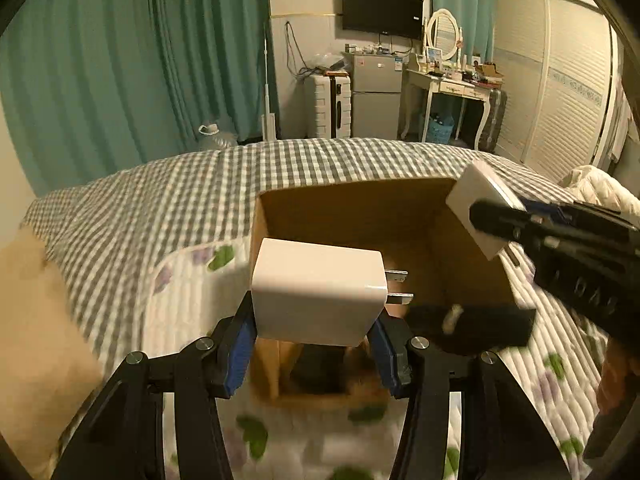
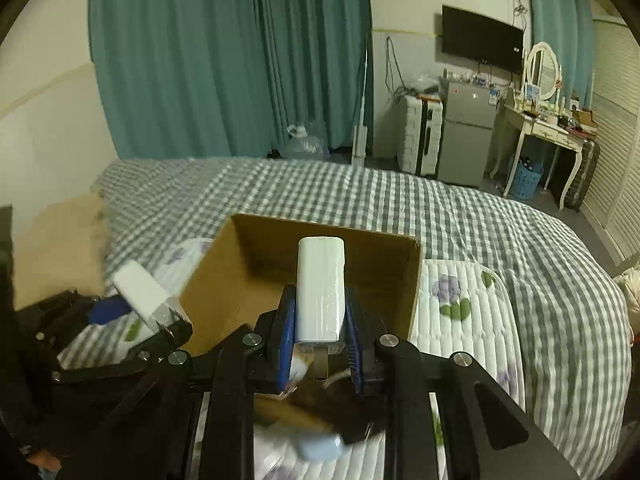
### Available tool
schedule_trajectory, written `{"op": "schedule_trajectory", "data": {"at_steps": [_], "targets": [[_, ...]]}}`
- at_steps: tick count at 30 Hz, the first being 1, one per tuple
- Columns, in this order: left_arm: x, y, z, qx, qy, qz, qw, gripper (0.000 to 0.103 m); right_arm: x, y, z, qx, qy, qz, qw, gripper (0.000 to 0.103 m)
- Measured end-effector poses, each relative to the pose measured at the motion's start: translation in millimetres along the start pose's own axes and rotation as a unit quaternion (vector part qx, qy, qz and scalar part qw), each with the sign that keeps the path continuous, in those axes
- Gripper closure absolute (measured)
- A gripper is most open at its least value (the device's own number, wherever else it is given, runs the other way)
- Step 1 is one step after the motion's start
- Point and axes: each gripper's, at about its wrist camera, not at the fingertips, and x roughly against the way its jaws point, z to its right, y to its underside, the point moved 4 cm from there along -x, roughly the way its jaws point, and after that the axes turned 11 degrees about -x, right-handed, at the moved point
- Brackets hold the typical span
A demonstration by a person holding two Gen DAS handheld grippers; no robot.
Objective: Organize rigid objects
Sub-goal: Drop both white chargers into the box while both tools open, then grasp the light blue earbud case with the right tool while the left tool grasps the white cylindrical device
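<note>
My left gripper [image 1: 314, 330] is shut on a white plug charger [image 1: 318, 290], prongs pointing right, held above the near edge of an open cardboard box [image 1: 352, 208]. My right gripper [image 2: 320, 334] is shut on a second white charger block [image 2: 321, 286], held upright over the same box [image 2: 414, 280]. The right gripper with its charger [image 1: 482, 208] shows at the box's right rim in the left wrist view. The left gripper's charger [image 2: 140, 290] shows left of the box in the right wrist view. Dark objects lie inside the box [image 1: 468, 326].
The box sits on a floral quilted mat [image 2: 464, 320] on a grey checked bedspread [image 1: 168, 200]. A brown cardboard piece [image 2: 60, 252] lies at the bed's left. Beyond the bed stand a suitcase [image 1: 328, 106], small fridge [image 1: 374, 94] and dressing table [image 1: 452, 88].
</note>
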Motion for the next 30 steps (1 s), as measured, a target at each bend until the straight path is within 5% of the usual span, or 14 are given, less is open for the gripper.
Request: {"op": "schedule_trajectory", "data": {"at_steps": [4,11,14,15,16,17,19,25,30], "targets": [[-37.4,-4.8,1.7,-0.017,-0.006,-0.007,0.9998,0.05,-31.7,-4.5,9.1,0.03,0.033,-0.022,0.999,0.081],[-69.9,-1.5,1.2,-0.014,-0.006,-0.02,0.9997,0.05,-55.6,-7.7,23.8,0.026,0.02,-0.043,0.999,0.081],[-65.9,-1.6,2.6,-0.011,-0.011,-0.021,0.9997,0.037,-61.3,-8.3,27.4,0.006,0.009,-0.044,0.999,0.081],[-60.3,-1.6,3.0,-0.01,-0.01,-0.019,0.9997,0.02,-61.3,-7.5,28.1,0.001,0.005,-0.045,0.999,0.081],[-55.2,-1.5,4.0,-0.008,-0.004,-0.017,0.9998,0.018,-60.1,-7.4,29.5,-0.009,0.001,-0.05,0.999,0.076],[-45.2,-1.4,5.3,-0.006,0.004,-0.015,0.9999,0.011,-57.2,-8.3,29.9,-0.011,0.002,-0.052,0.999,0.056],[-27.9,-0.4,4.0,-0.012,-0.015,-0.007,0.9998,0.009,-39.9,-10.3,28.8,-0.008,0.006,-0.038,0.999,0.041],[44.3,20.1,-3.4,-0.001,-0.024,0.011,0.9996,0.003,43.5,-11.8,23.2,0.019,0.022,-0.004,1.0,0.038],[95.9,59.3,-12.4,0.004,-0.033,0.019,0.9993,0.001,101.5,21.8,12.0,0.038,0.032,-0.002,0.999,0.033]]}}
